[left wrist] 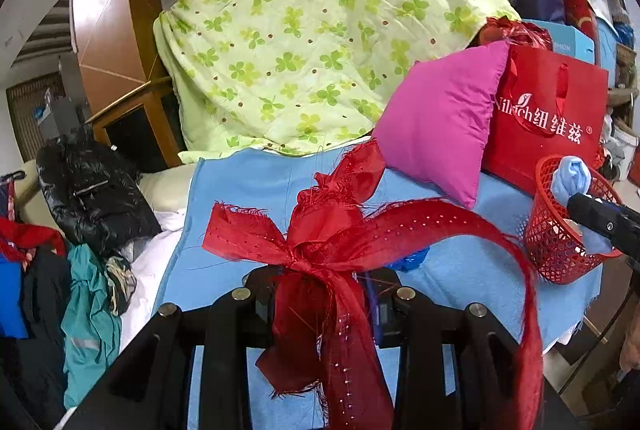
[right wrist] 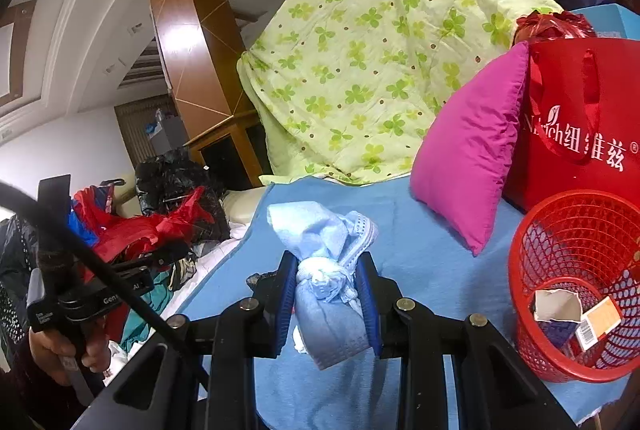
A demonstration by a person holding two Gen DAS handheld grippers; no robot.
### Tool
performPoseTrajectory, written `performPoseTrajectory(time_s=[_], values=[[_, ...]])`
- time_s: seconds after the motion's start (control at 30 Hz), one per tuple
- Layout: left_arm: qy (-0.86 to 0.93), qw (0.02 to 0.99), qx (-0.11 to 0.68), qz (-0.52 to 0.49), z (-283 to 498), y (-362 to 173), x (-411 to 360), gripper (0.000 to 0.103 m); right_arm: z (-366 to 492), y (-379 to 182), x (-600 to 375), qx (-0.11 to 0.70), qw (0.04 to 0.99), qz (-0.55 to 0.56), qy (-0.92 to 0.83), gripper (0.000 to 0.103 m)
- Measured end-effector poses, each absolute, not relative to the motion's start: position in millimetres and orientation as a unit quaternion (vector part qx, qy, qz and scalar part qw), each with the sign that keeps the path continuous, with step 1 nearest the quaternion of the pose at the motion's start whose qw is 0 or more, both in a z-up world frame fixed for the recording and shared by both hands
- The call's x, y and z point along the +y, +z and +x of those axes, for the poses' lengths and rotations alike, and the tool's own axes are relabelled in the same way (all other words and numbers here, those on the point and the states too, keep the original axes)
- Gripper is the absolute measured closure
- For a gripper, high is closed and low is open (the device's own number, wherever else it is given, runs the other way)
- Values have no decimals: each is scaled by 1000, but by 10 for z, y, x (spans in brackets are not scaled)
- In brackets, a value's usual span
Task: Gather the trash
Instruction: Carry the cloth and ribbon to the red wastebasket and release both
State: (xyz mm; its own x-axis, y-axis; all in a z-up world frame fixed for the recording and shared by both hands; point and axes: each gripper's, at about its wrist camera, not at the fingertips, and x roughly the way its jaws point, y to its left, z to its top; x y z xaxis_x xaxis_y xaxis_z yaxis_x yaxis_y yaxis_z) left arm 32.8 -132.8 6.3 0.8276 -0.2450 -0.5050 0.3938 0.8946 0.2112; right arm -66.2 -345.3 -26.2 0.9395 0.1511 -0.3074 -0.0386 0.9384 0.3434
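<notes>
A frayed red fabric scrap [left wrist: 328, 230], knotted like a bow, is pinched in my left gripper [left wrist: 324, 282], and its tails hang over the fingers. A knotted light-blue rag [right wrist: 316, 226] sits between the blue pads [right wrist: 370, 294] of my right gripper [right wrist: 328, 270], which is shut on it. The red mesh basket [right wrist: 576, 270] stands to the right on the blue cloth, with torn card and a label inside. In the left wrist view the right gripper [left wrist: 580, 206] holds the rag [left wrist: 572, 174] over the basket [left wrist: 560, 242]. Far left in the right wrist view, the left gripper [right wrist: 168, 254] carries the red scrap [right wrist: 140, 230].
A blue cloth [left wrist: 248, 198] covers the surface. Behind it lie a green clover quilt [left wrist: 312, 42], a magenta pillow [left wrist: 440, 126] and a red shopping bag [left wrist: 552, 110]. A black jacket [left wrist: 92, 198] and piled clothes [left wrist: 84, 310] are at the left. A hand [right wrist: 52, 350] grips the left tool.
</notes>
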Motion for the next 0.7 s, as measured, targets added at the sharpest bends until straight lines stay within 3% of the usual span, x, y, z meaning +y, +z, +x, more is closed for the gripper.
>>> performPoseTrajectory(time_s=[0.7], values=[[-199, 933, 230, 194, 194, 86, -1851, 67, -873, -261, -3775, 150, 970, 188, 26, 71]])
